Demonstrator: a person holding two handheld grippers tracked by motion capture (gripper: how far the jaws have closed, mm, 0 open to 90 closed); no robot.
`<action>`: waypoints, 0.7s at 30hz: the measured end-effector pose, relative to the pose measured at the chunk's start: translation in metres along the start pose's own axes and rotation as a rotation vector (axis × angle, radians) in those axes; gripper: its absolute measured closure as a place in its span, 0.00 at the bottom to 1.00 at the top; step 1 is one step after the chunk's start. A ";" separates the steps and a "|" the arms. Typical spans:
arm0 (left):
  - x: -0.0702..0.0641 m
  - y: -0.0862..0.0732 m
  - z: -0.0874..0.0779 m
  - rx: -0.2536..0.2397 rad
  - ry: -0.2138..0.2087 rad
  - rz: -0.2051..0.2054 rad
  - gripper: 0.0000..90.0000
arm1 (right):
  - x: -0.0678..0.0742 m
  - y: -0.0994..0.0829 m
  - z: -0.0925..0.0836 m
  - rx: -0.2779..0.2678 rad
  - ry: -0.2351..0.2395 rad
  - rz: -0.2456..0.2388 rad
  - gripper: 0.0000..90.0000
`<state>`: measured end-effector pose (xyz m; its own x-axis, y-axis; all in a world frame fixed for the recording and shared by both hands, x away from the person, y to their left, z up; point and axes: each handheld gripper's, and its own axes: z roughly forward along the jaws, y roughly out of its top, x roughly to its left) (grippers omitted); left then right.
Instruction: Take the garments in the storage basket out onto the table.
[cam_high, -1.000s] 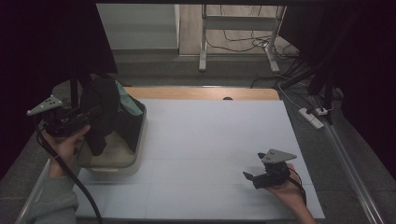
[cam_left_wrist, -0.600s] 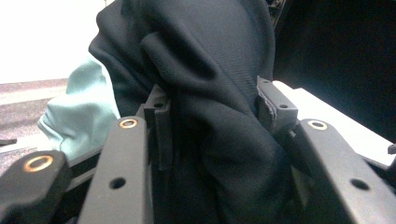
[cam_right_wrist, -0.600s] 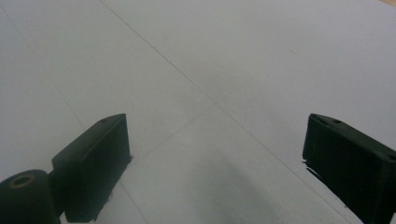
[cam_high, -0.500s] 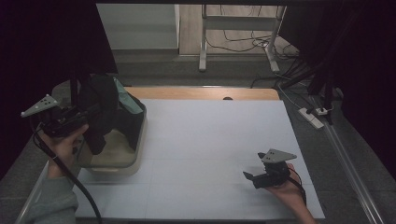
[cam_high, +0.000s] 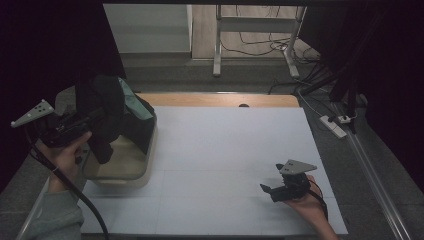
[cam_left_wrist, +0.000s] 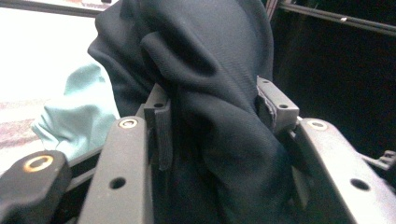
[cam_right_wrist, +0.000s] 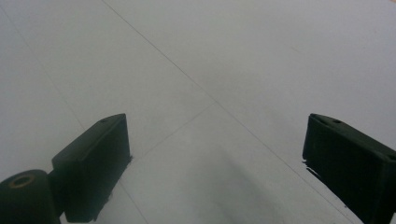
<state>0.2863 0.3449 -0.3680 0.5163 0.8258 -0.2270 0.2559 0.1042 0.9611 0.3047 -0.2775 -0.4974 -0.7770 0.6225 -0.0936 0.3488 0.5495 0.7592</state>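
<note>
Left gripper (cam_left_wrist: 210, 116) clamped on a thick fold of dark garment (cam_left_wrist: 205, 60) — lifted above the beige bin (cam_high: 122, 170) just below, presumably to draw it out. Right gripper (cam_high: 272, 192) parked with jaws apart, far across the white table (cam_high: 225, 145).

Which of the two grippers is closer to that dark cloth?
Left. The left gripper is clamped on the dark cloth above the tub; the right gripper rests open, far across the table.

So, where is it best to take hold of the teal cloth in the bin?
Probably its upper edge, from the open table side: the teal cloth sticks up above the bin, beside the black garment clamped in the left gripper.
</note>
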 end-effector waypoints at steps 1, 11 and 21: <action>-0.001 0.001 0.000 -0.008 -0.006 0.001 0.62 | 0.000 0.000 0.000 0.001 0.000 -0.001 0.08; -0.019 0.011 -0.005 -0.086 -0.054 0.011 0.62 | 0.000 0.000 -0.001 -0.008 -0.001 0.002 0.08; -0.032 0.018 -0.007 -0.129 -0.114 0.017 0.62 | 0.000 0.000 -0.001 -0.006 -0.001 0.000 0.08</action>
<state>0.2684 0.3240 -0.3424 0.6105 0.7608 -0.2202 0.1434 0.1673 0.9754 0.3046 -0.2781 -0.4968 -0.7762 0.6235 -0.0941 0.3460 0.5459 0.7631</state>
